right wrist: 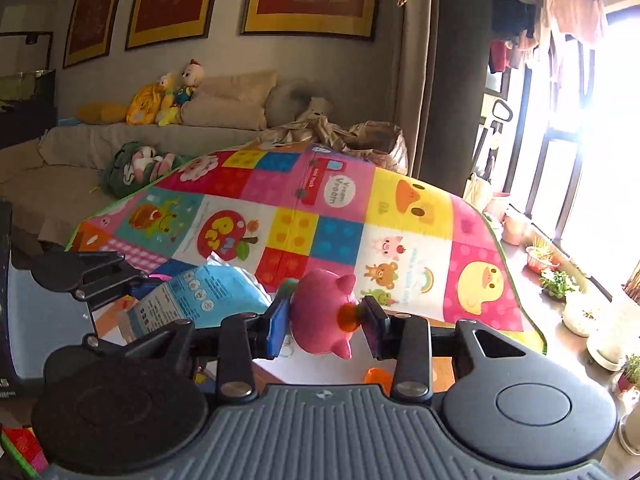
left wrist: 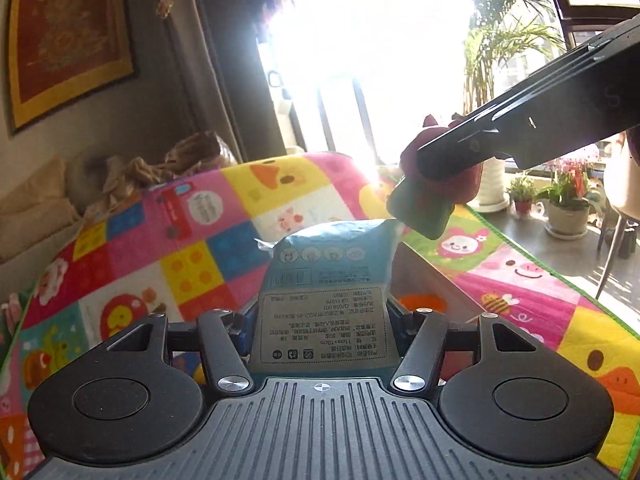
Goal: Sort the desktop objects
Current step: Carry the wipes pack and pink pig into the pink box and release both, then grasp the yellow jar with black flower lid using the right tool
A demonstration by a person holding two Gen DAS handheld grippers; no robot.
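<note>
My left gripper [left wrist: 320, 312] is shut on a light blue wipes packet [left wrist: 324, 280], held above the colourful play mat [left wrist: 192, 240]; the packet also shows in the right wrist view [right wrist: 208, 292], with the left gripper [right wrist: 136, 280] on it. My right gripper [right wrist: 326, 320] is shut on a pink pig toy [right wrist: 320, 312] with an orange snout, held above the mat [right wrist: 400, 220]. In the left wrist view the pig toy [left wrist: 432, 196], with a green base, sits clamped under the right gripper's dark body, just beyond the packet.
A brown box's edge [left wrist: 432, 280] lies right of the packet, with an orange object [right wrist: 378, 378] below the pig. A sofa with plush toys [right wrist: 172, 96] stands behind the mat. Potted plants [left wrist: 568, 200] line the bright window. A dark box [right wrist: 6, 300] is at left.
</note>
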